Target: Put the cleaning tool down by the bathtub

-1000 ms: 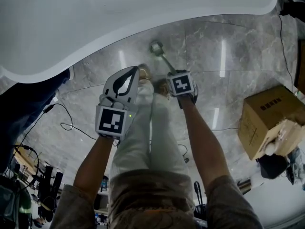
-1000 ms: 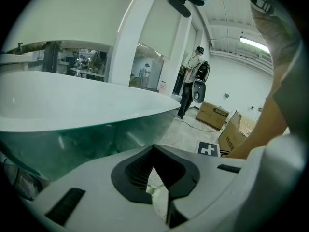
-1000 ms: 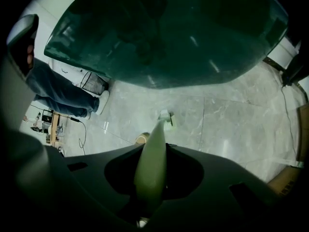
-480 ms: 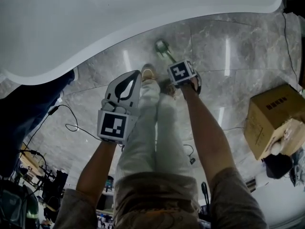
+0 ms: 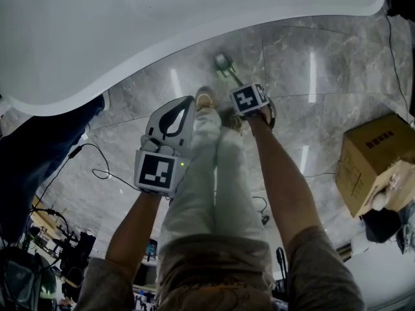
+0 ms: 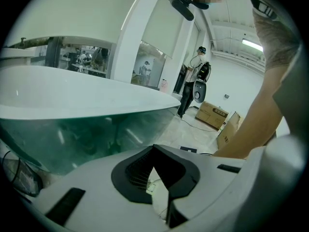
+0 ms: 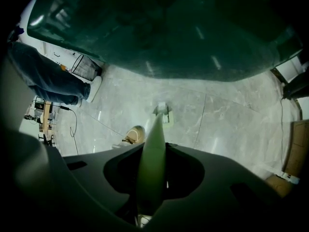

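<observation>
The cleaning tool is a pale green handle with a small flat head (image 5: 223, 61). It stands steeply on the marble floor just in front of the white bathtub (image 5: 162, 31). My right gripper (image 5: 242, 89) points almost straight down. Its jaws have just been opening slightly, and the handle (image 7: 150, 158) still sits between them, touched on both sides. The tool's head (image 7: 163, 113) rests on the floor below the tub's dark underside (image 7: 169, 28). My left gripper (image 5: 183, 101) hovers to the left, shut and empty; in its own view this left gripper (image 6: 155, 151) faces the tub rim (image 6: 72, 91).
My own shoes (image 5: 204, 100) stand right beside the tool. Another person's jeans-clad leg (image 5: 39, 148) and a cable (image 5: 97, 170) are at the left. A cardboard box (image 5: 376, 157) sits on the floor at the right. Farther off are more boxes (image 6: 212, 114) and a standing person (image 6: 195, 88).
My right gripper has sunk a little toward the floor with the tool still in it. The left gripper has stayed about where it was.
</observation>
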`<action>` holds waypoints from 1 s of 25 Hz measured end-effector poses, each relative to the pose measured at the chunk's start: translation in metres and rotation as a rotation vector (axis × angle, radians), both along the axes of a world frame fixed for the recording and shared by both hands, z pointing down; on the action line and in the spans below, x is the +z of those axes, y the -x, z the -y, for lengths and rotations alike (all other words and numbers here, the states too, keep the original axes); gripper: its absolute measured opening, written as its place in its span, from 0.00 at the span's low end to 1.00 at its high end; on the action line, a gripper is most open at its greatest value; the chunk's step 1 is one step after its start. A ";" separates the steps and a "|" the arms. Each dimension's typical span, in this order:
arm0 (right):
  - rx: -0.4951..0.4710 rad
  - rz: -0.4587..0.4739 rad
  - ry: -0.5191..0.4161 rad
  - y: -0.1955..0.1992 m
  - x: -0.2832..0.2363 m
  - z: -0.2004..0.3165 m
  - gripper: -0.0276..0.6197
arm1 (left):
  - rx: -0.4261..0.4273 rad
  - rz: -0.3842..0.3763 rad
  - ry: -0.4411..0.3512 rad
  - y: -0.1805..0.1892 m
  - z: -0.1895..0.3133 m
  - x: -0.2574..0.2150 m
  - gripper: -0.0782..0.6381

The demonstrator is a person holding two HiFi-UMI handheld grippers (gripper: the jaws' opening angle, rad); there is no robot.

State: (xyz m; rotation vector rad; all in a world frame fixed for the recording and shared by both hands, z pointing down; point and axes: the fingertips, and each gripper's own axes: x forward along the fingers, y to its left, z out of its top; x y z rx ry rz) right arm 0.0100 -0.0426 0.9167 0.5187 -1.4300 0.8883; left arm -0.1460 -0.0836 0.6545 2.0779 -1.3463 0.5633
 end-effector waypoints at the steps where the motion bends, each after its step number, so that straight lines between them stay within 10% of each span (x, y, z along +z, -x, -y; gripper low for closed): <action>1: 0.006 0.004 -0.011 0.000 -0.001 0.001 0.19 | 0.001 -0.001 -0.001 -0.002 0.000 -0.001 0.11; 22: 0.103 0.116 -0.188 -0.009 -0.081 0.020 0.31 | 0.004 0.010 -0.025 -0.029 -0.002 -0.048 0.11; 25: 0.133 0.127 -0.249 -0.013 -0.113 0.029 0.05 | -0.001 0.010 -0.026 -0.033 -0.006 -0.066 0.11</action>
